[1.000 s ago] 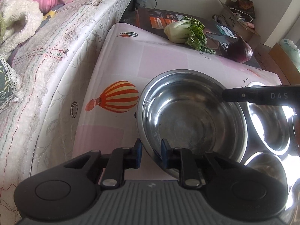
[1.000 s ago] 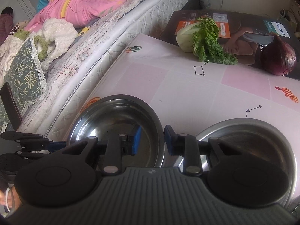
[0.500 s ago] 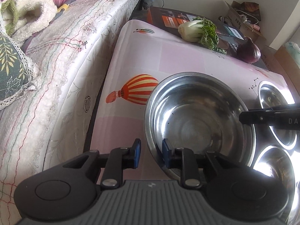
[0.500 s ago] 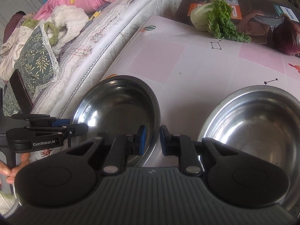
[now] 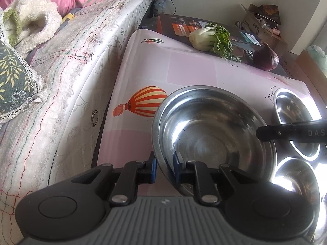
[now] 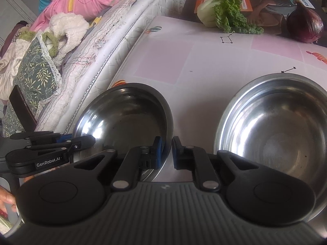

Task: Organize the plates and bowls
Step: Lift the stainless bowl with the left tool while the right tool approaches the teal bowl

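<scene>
Left wrist, third steel bowl [image 5: 296,185] visible

Silver steel bowl [image 5: 212,134], pink surface [image 5: 192,71] with striped orange balloon print [image 5: 143,104], purple onion [image 5: 265,58], green-leafed cabbage [image 5: 210,38], leaf-patterned cushion [image 6: 36,75]

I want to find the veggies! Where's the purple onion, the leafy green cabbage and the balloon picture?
purple onion [image 6: 305,25], right wrist view, middle of its rounded skin.
leafy green cabbage [image 6: 208,13], right wrist view, on its pale stalk end.
balloon picture [image 5: 148,103], left wrist view, on the striped balloon.
</scene>
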A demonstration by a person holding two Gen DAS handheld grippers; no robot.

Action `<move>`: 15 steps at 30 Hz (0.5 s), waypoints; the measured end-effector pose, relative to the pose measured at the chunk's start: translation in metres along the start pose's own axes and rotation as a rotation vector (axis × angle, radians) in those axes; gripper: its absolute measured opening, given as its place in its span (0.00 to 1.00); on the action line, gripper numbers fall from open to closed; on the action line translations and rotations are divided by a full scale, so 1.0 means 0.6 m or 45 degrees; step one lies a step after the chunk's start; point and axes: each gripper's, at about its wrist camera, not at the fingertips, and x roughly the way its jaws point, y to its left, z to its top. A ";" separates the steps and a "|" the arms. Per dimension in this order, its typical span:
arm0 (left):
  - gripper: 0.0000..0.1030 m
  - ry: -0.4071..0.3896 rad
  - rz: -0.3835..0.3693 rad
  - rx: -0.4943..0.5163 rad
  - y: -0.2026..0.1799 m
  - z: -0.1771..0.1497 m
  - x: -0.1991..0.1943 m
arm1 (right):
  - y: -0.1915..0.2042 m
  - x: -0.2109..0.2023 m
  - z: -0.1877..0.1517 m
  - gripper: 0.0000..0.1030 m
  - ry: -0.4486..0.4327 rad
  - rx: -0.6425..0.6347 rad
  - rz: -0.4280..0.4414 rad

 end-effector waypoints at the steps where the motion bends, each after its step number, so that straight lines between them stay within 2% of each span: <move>1: 0.17 -0.002 -0.001 0.000 0.000 0.000 -0.002 | 0.001 -0.003 0.000 0.09 -0.005 0.001 0.001; 15: 0.17 -0.047 -0.026 0.006 -0.004 -0.001 -0.034 | 0.010 -0.039 -0.004 0.10 -0.044 0.003 -0.001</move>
